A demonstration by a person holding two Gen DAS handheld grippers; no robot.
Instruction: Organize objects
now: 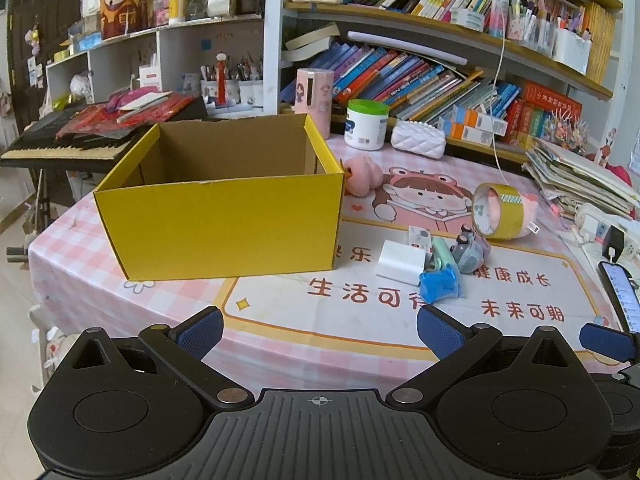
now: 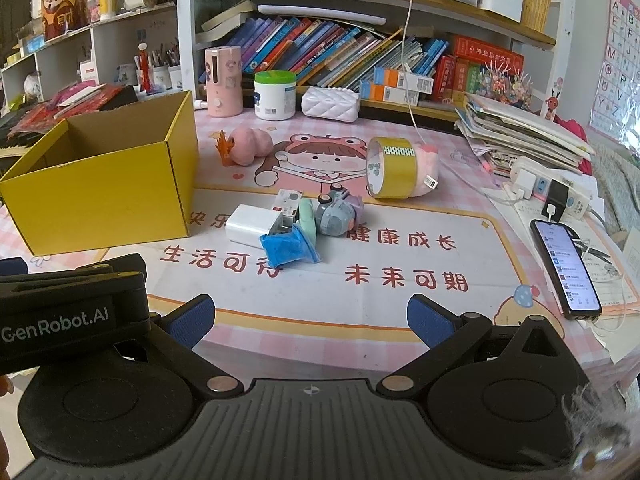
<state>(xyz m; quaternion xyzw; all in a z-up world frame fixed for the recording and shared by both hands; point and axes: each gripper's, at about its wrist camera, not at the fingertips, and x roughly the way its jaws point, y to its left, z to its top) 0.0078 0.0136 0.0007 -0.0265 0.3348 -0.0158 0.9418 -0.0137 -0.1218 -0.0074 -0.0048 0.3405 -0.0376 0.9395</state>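
Observation:
An open yellow cardboard box (image 1: 218, 224) (image 2: 104, 196) stands on the left of the table, and no contents show inside it. Right of it lies a small pile: a white charger cube (image 1: 400, 259) (image 2: 250, 226), a blue crumpled bag (image 1: 439, 283) (image 2: 289, 249), a mint green item (image 2: 307, 216) and a grey toy figure (image 1: 469, 251) (image 2: 337, 214). A gold tape roll (image 1: 500, 210) (image 2: 394, 168) and a pink plush (image 2: 248, 146) lie farther back. My left gripper (image 1: 320, 330) is open near the front edge, facing the box. My right gripper (image 2: 310, 320) is open too, short of the pile.
A phone (image 2: 566, 266) lies at the right with a power strip (image 2: 554, 188) and stacked papers (image 2: 524, 128) behind. A pink dispenser (image 2: 223, 80), white jar (image 2: 275, 95) and quilted pouch (image 2: 330, 104) line the back before bookshelves. A keyboard (image 1: 60, 144) sits left of the table.

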